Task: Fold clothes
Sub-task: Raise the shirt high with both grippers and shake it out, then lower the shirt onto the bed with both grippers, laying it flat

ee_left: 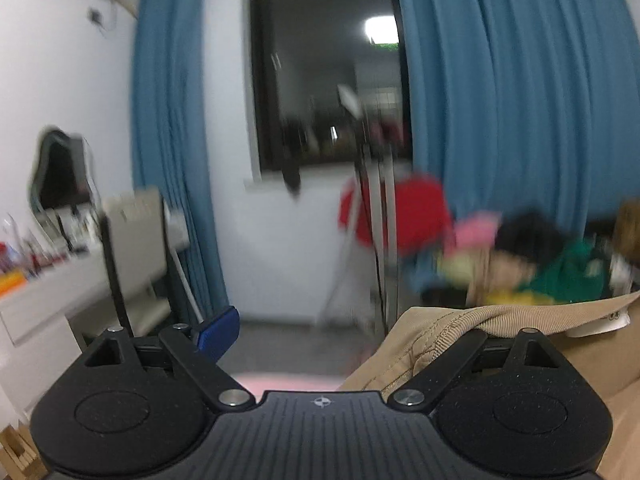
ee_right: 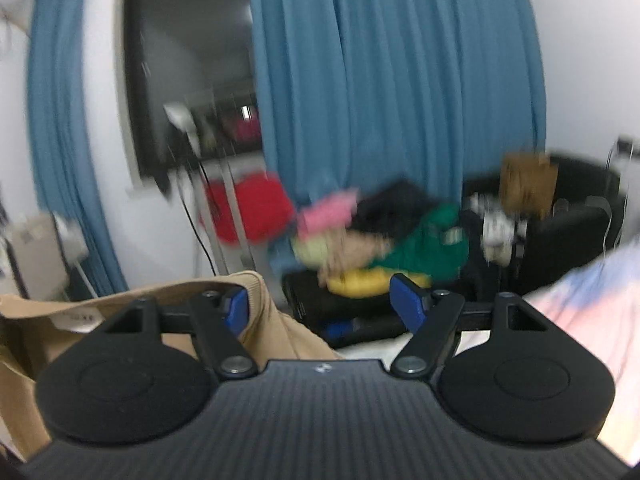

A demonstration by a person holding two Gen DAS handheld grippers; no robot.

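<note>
Blue curtains [ee_left: 500, 120] hang behind a heap of mixed clothes [ee_right: 372, 236]. Nearer than the curtains, a tan garment [ee_left: 460, 320] drapes over the inner fingers of both grippers, left [ee_left: 340, 332] and right [ee_right: 320, 304], each spread wide apart.

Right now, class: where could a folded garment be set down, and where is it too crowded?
Free: the pale surface between the tan garment and the pink cloth. Crowded: the clothes pile by the curtain.

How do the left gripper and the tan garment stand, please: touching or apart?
Touching. The left wrist view shows the tan garment draped over one side of the left gripper.
</note>
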